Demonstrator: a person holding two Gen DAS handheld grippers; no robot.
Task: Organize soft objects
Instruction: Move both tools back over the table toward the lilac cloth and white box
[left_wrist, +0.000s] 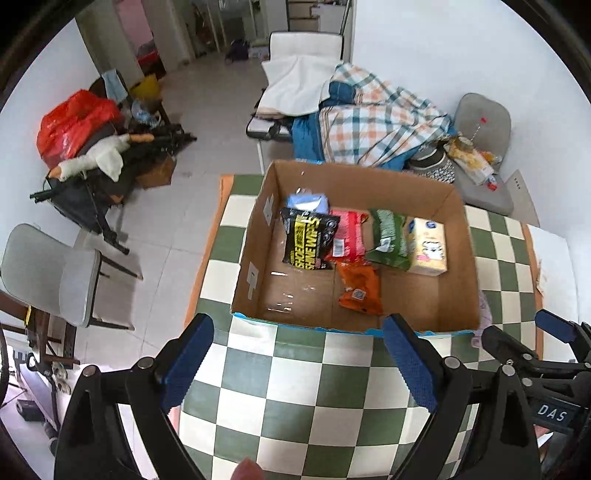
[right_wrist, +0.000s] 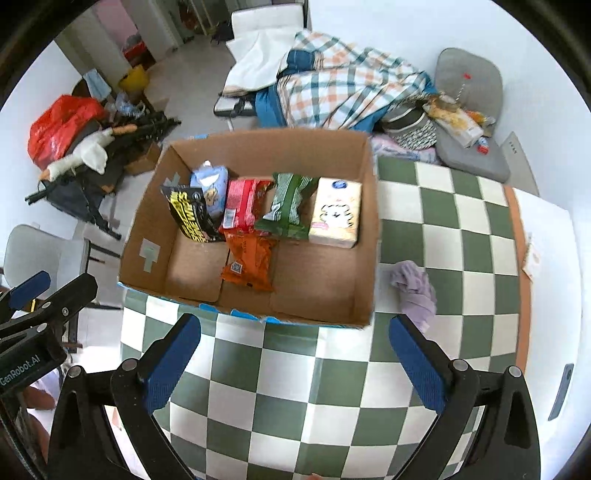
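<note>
An open cardboard box (left_wrist: 458, 266) (right_wrist: 147, 225) sits on the green-and-white checkered table. Inside lie several soft packs: black-yellow wipes (left_wrist: 308, 240) (right_wrist: 190, 214), a pale blue pack (left_wrist: 308, 201) (right_wrist: 212, 182), a red pack (left_wrist: 349, 234) (right_wrist: 243, 203), a green pack (left_wrist: 389, 238) (right_wrist: 290, 206), a cream tissue pack (left_wrist: 428, 247) (right_wrist: 336, 212) and an orange pack (left_wrist: 360, 288) (right_wrist: 251, 264). A crumpled lilac cloth (right_wrist: 415, 288) lies right of the box. My left gripper (left_wrist: 297, 363) and right gripper (right_wrist: 295, 363) are both open and empty, in front of the box.
The checkered tablecloth (left_wrist: 295, 406) (right_wrist: 443, 229) covers the table. Beyond it stand a cot with a plaid blanket (left_wrist: 373, 118), a grey cushion chair (right_wrist: 469, 122), a cluttered rack with a red bag (left_wrist: 74, 125) and a grey chair (left_wrist: 48, 273) at left.
</note>
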